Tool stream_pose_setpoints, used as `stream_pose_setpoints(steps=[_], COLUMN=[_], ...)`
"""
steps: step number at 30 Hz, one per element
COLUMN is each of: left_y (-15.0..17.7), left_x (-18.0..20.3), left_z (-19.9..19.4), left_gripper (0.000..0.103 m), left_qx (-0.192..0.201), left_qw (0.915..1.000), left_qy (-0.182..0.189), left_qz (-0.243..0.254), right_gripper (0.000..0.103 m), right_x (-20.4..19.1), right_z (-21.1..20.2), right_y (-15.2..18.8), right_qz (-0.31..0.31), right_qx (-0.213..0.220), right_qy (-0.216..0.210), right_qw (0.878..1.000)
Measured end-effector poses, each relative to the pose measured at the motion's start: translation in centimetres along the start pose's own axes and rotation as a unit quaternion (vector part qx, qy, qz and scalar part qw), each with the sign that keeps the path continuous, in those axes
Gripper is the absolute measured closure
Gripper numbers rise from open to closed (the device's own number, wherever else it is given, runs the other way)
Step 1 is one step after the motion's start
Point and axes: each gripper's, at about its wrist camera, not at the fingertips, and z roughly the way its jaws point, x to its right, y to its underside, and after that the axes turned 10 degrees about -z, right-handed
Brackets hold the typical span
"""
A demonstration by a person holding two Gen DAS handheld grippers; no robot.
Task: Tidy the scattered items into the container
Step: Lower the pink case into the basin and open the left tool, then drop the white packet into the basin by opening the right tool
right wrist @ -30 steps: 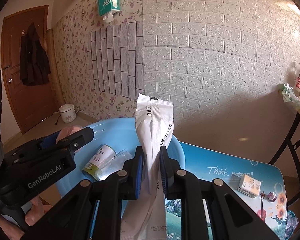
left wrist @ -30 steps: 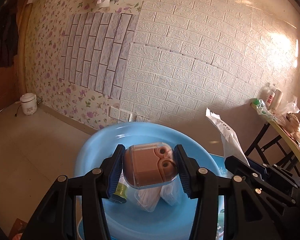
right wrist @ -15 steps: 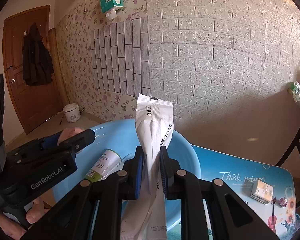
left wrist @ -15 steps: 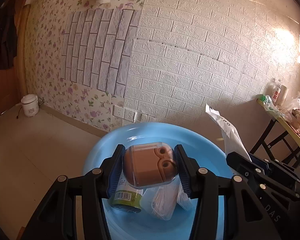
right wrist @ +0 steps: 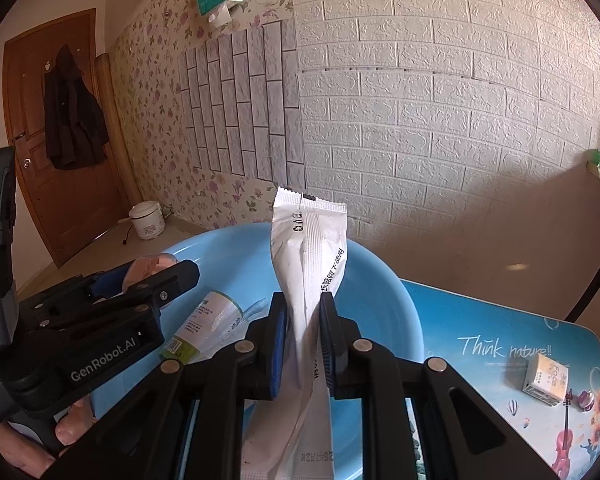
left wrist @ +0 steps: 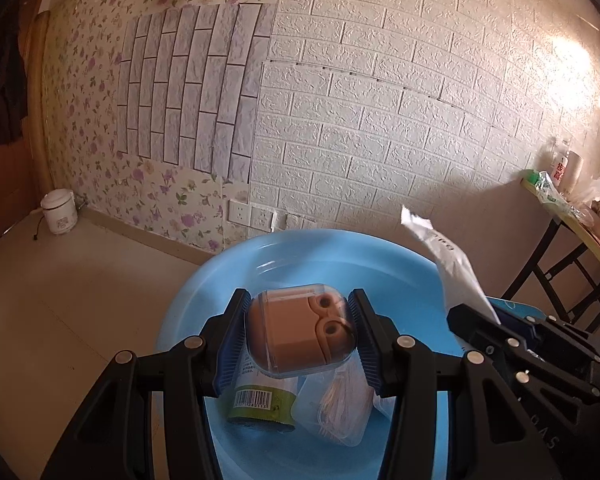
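Observation:
My left gripper [left wrist: 298, 340] is shut on a brown earbud case in a clear shell [left wrist: 300, 330], held above the light blue basin [left wrist: 332, 252]. The basin holds a green-labelled bottle [left wrist: 260, 400] lying on its side and a clear plastic bag [left wrist: 336, 404]. My right gripper [right wrist: 303, 340] is shut on a tall white sachet [right wrist: 310, 264], upright over the near edge of the basin [right wrist: 388, 292]. The left gripper [right wrist: 112, 320] appears at the left of the right wrist view, with a hand below it.
A small cream box [right wrist: 546, 378] and a small round trinket [right wrist: 586, 398] lie on the blue printed table top [right wrist: 500, 328] to the right of the basin. A white rice cooker [left wrist: 59, 216] stands on the floor by the wall. A folding table [left wrist: 572, 216] with clutter is at the right.
Both grippers have moved forward and down over the basin with their items still held. The bottle and bag in the basin now show larger below the left gripper.

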Motion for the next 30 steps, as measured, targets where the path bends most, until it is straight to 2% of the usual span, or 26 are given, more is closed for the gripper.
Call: stream_pose_setpoints(steps=[10, 12, 14, 19, 23, 25, 26, 27, 28, 30], left_y=[0.0, 0.1, 0.1, -0.1, -0.4, -0.5, -0.6, -0.6, -0.7, -0.9], left_x=[-0.5, -0.4, -0.4, 0.0, -0.5, -0.8, -1.0, -1.1, -1.3, -1.5], left_z=[0.6, 0.5, 0.3, -0.7, -1.1, -1.4, -1.5, -1.6, -1.8, -1.9], left_gripper=[0.053, 0.043, 0.025, 0.014, 0.012, 0.012, 0.012, 0.012, 0.012, 0.012], left_qx=[-0.016, -0.015, -0.011, 0.011, 0.016, 0.020, 0.022, 0.024, 0.026, 0.026], left_qw=[0.9997, 0.9997, 0.9997, 0.9993, 0.9996, 0.9996, 0.9996, 0.9996, 0.9996, 0.9996], left_qy=[-0.015, -0.018, -0.017, -0.012, -0.006, -0.006, -0.007, -0.008, -0.008, -0.008], left_qz=[0.009, 0.012, 0.014, 0.034, 0.023, 0.018, 0.015, 0.011, 0.007, 0.002], right_gripper=[0.086, 0.086, 0.086, 0.086, 0.085, 0.066, 0.041, 0.022, 0.018, 0.018], right_x=[-0.2, -0.4, -0.5, -0.6, -0.8, -1.0, -1.1, -1.1, -1.1, -1.0], right_z=[0.8, 1.0, 1.2, 1.1, 1.2, 1.2, 1.1, 0.7, 0.3, -0.3], right_y=[0.4, 0.6, 0.6, 0.7, 0.7, 0.7, 0.7, 0.8, 0.9, 0.8], right_qz=[-0.003, -0.004, -0.006, -0.007, -0.006, -0.005, -0.005, -0.005, -0.004, -0.006], right_qx=[-0.010, -0.013, -0.016, -0.017, -0.021, -0.025, -0.023, -0.016, -0.003, 0.008], right_qy=[-0.007, -0.009, -0.012, -0.013, -0.020, -0.024, -0.015, -0.007, -0.004, -0.001], right_qw=[1.000, 1.000, 1.000, 1.000, 1.000, 0.999, 1.000, 1.000, 1.000, 1.000])
